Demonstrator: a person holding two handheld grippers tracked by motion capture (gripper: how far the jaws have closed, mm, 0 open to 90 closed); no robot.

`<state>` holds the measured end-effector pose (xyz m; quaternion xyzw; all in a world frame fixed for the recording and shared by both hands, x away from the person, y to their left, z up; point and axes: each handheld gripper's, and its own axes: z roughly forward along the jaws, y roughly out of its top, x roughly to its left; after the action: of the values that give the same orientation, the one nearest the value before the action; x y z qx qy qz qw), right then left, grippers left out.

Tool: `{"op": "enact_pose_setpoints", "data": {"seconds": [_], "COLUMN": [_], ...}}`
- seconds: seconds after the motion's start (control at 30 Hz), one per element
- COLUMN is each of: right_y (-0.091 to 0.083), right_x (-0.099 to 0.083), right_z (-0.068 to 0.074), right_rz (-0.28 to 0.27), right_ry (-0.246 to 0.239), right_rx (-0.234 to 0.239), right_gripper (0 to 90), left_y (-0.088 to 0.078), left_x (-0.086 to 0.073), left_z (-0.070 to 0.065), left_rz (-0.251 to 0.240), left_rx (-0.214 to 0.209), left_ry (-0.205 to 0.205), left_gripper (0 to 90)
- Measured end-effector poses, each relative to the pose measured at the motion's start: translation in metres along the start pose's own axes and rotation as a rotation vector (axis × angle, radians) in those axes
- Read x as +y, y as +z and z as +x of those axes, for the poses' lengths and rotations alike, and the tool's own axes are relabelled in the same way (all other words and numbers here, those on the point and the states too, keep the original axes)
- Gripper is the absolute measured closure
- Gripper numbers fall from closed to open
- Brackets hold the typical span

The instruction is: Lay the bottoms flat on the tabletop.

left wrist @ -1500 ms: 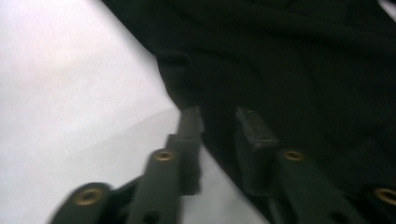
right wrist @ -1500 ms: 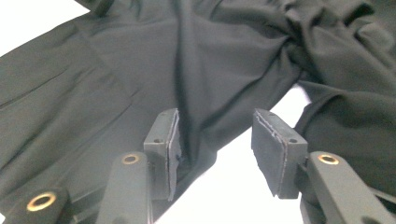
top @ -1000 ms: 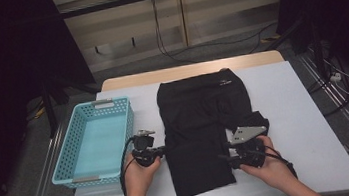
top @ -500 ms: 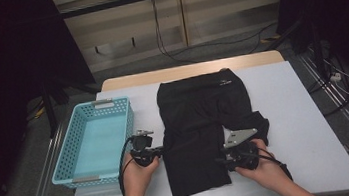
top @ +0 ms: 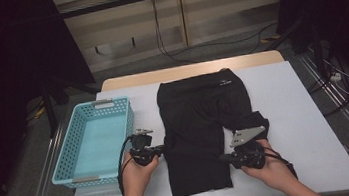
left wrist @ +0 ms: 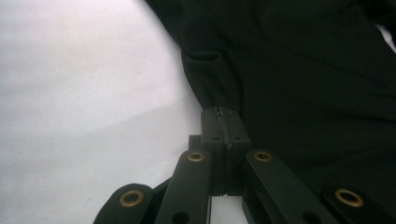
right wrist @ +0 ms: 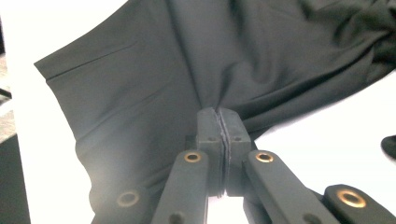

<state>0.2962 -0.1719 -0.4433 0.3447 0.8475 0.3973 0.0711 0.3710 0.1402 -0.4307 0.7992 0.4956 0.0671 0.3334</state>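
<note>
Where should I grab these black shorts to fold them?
Probably the two side edges of the near leg, coming in from either side. The shorts lie flat there, and the left gripper and right gripper already pinch those edges.

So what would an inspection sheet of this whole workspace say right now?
Surface: white table, its far edge a wood strip.
Job's things: black shorts lie flat at the middle, one leg bunched on the right.
Clutter: empty turquoise basket at the table's left edge.
Grippers: left claw shut on the shorts' left edge; right claw has just been closing and pinches the fabric.
Cables: black cable loops from the left claw.
Surroundings: dark curtains, cables on the floor beyond the table.
</note>
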Motion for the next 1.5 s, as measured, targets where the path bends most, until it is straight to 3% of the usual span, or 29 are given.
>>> {"op": "enact_pose_setpoints", "data": {"seconds": [0.07, 0.37, 0.43, 0.53, 0.63, 0.77, 0.8, 0.87, 0.93, 1.0, 1.1, 1.23, 1.3, 1.5], "right_y": [0.001, 0.011, 0.011, 0.007, 0.002, 0.0, 0.0, 0.0, -0.001, -0.002, -0.001, 0.01, 0.017, 0.035], "right_x": [-0.002, 0.002, 0.002, 0.003, 0.001, -0.002, -0.002, -0.002, -0.001, 0.002, 0.007, 0.012, 0.014, 0.018], "right_z": [0.0, 0.023, 0.024, 0.02, 0.007, -0.003, -0.004, -0.003, -0.001, 0.001, 0.007, 0.021, 0.028, 0.044], "right_rz": [0.004, 0.023, 0.024, 0.034, 0.019, 0.016, 0.019, 0.017, 0.006, -0.021, -0.067, -0.071, -0.078, -0.059], "right_ry": [0.009, -0.055, -0.067, -0.088, -0.066, -0.05, -0.052, -0.053, -0.072, -0.082, -0.097, -0.127, -0.135, -0.167], "right_rx": [0.014, 0.072, 0.058, 0.001, -0.048, -0.072, -0.081, -0.081, -0.111, -0.135, -0.094, -0.022, -0.007, 0.055], "right_gripper": [88.9, 88.8, 88.8, 88.6, 88.5, 88.5, 87.9, 86.0, 77.9, 68.8, 57.1, 48.3, 36.9, 35.4], "left_y": [-0.002, -0.008, -0.007, -0.002, 0.002, 0.003, 0.003, 0.001, 0.001, 0.003, 0.005, 0.006, 0.006, 0.004], "left_x": [0.001, 0.001, 0.0, -0.001, -0.003, -0.003, -0.002, 0.0, 0.001, 0.002, 0.004, 0.005, 0.005, 0.006], "left_z": [0.0, 0.003, 0.002, 0.001, 0.002, -0.001, -0.001, 0.001, 0.002, 0.001, 0.0, 0.002, 0.003, 0.004], "left_rz": [0.002, 0.012, 0.012, 0.035, 0.059, 0.044, 0.028, -0.013, -0.046, -0.075, -0.106, -0.1, -0.107, -0.119], "left_rx": [0.002, 0.009, 0.012, 0.027, 0.021, 0.017, 0.016, 0.032, 0.033, 0.055, 0.055, 0.045, 0.043, 0.037], "left_ry": [0.004, -0.007, -0.002, 0.001, -0.005, 0.0, 0.001, 0.015, 0.007, 0.04, 0.064, 0.067, 0.064, 0.054], "left_gripper": [90.0, 90.0, 90.0, 90.0, 90.0, 88.1, 83.9, 66.9, 55.9, 40.5, 27.4, 19.3, 18.6, 16.6]}}
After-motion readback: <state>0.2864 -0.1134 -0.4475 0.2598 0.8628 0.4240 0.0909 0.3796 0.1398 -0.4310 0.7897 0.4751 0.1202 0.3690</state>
